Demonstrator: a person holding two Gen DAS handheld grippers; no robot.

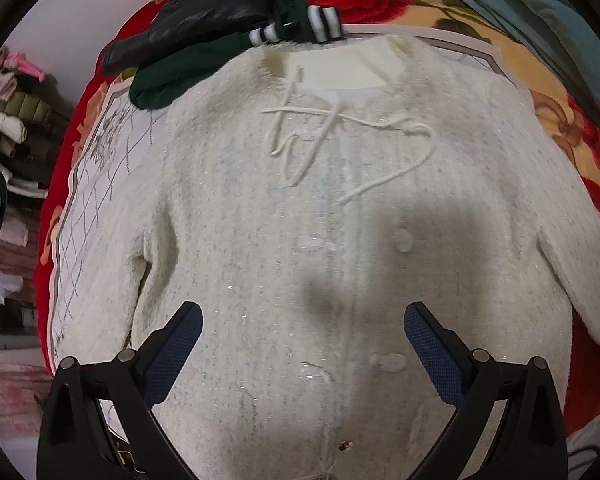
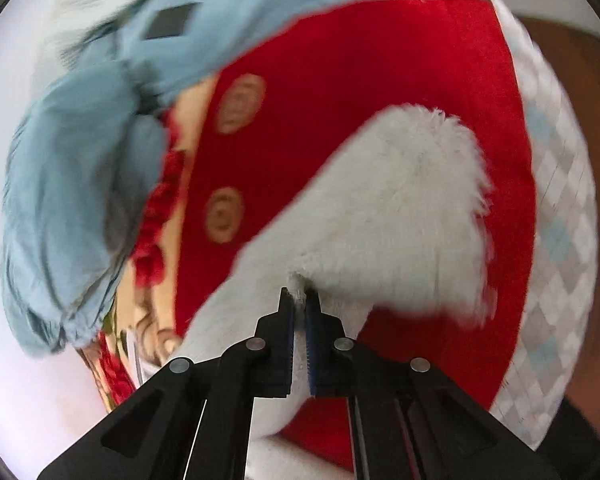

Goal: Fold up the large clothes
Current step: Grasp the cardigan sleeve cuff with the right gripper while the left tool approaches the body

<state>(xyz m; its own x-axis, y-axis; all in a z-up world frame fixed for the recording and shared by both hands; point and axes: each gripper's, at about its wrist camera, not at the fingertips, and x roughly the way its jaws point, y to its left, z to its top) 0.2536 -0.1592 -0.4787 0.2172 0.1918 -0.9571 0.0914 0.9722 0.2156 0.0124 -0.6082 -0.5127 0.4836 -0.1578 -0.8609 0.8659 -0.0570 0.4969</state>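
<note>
Right gripper (image 2: 300,300): jaws pinched tight on fluffy edge of white cardigan's sleeve (image 2: 400,200), sleeve lying over red blanket (image 2: 380,80). Left gripper (image 1: 303,320): jaws wide apart, nothing between, hovering above lower front of white cardigan (image 1: 300,220). Cardigan spread flat, front up, buttons visible, white drawstring (image 1: 340,136) loose on chest. Under it: grid-patterned white sheet (image 1: 96,184) on red floral blanket on bed. Beyond collar: dark green garment (image 1: 204,60), black jacket (image 1: 212,4) heaped. Farther: light blue fabric (image 2: 80,160).
</note>
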